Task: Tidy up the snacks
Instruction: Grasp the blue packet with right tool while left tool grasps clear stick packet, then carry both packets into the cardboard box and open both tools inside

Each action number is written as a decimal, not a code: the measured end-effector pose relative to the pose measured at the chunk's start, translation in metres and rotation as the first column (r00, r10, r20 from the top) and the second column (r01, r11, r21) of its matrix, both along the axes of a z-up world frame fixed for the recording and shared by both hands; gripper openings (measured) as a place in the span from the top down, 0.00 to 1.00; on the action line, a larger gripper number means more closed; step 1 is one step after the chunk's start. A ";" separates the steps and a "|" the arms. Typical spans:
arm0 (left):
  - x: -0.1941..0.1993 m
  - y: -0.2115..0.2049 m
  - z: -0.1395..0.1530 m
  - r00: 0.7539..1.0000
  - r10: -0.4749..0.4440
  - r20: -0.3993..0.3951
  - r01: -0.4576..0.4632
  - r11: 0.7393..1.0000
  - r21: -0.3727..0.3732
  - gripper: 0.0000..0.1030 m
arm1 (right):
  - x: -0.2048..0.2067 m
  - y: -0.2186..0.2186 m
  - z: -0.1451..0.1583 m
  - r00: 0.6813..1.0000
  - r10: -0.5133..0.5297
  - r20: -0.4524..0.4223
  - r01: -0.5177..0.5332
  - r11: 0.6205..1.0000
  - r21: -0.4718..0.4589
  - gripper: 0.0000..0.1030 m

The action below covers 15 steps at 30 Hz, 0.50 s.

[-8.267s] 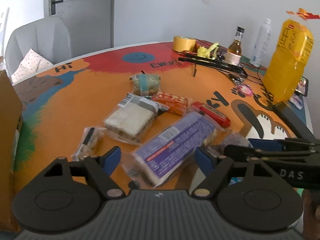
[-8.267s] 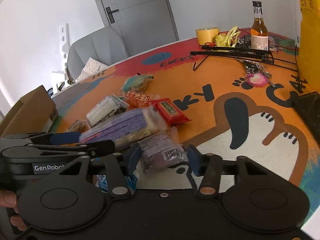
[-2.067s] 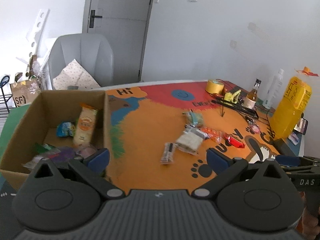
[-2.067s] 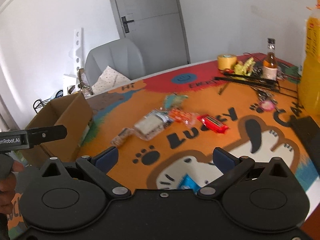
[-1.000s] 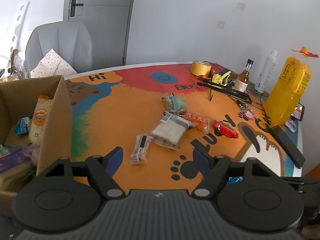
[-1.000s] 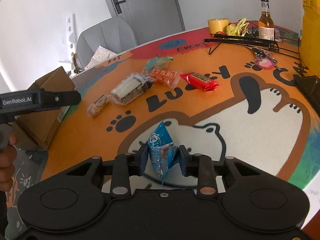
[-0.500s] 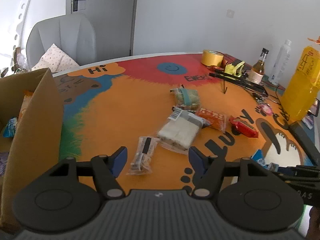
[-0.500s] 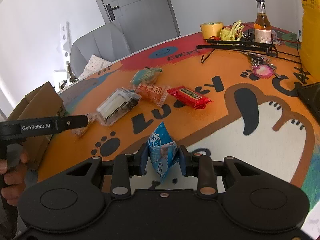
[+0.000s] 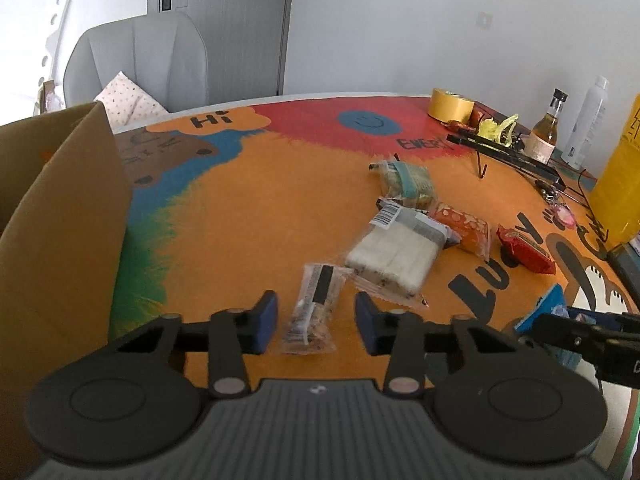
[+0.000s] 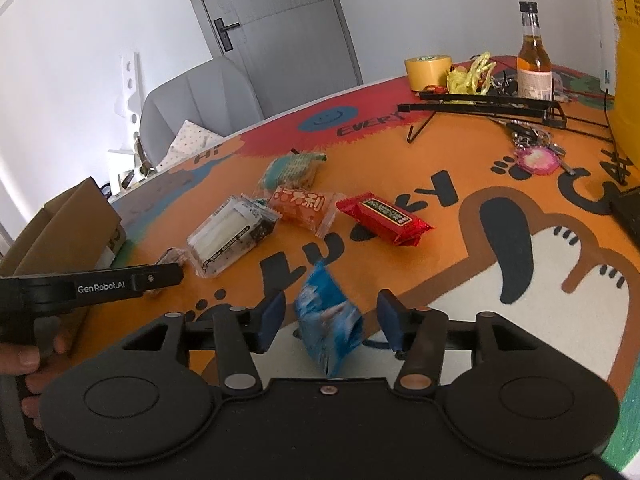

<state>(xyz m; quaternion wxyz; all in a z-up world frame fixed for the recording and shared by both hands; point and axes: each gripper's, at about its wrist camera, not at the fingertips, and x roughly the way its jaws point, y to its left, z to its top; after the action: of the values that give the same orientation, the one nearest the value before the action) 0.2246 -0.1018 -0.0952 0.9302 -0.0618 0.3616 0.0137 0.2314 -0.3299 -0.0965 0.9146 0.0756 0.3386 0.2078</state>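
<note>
A small clear snack bar packet (image 9: 314, 312) lies on the orange table mat between the pads of my left gripper (image 9: 316, 318). Its jaws are closing, with a gap still showing on each side of the packet. My right gripper (image 10: 331, 318) has its jaws opening around a blue snack packet (image 10: 328, 320). That packet sits tilted and blurred between the pads, touching neither. Further out lie a white cracker pack (image 9: 394, 252), an orange packet (image 9: 464, 228), a red bar (image 9: 526, 250) and a teal packet (image 9: 406, 182). The cardboard box (image 9: 60, 220) stands at the left.
At the back right stand a yellow tape roll (image 9: 450, 104), a small glass bottle (image 9: 548, 136), a black wire stand (image 9: 504, 156) and a tall yellow jug (image 9: 618, 196). Keys with a pink tag (image 10: 536, 160) lie nearby. A grey chair (image 9: 136, 68) is behind the table.
My left gripper came forward and down over the small clear packet, and its jaws narrowed around it. My right jaws spread off the blue packet, which has tipped over.
</note>
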 end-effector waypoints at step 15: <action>-0.022 0.002 0.024 0.999 -0.017 0.050 0.019 0.999 -0.026 0.83 | -0.014 0.005 0.012 0.999 -0.006 0.054 0.006 1.000 -0.004 0.69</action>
<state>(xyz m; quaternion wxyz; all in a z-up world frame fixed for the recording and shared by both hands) 0.2022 -0.1001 -0.0713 0.9381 -0.0712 0.3389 -0.0011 0.2170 -0.3250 -0.0850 0.9242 0.0691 0.3140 0.2063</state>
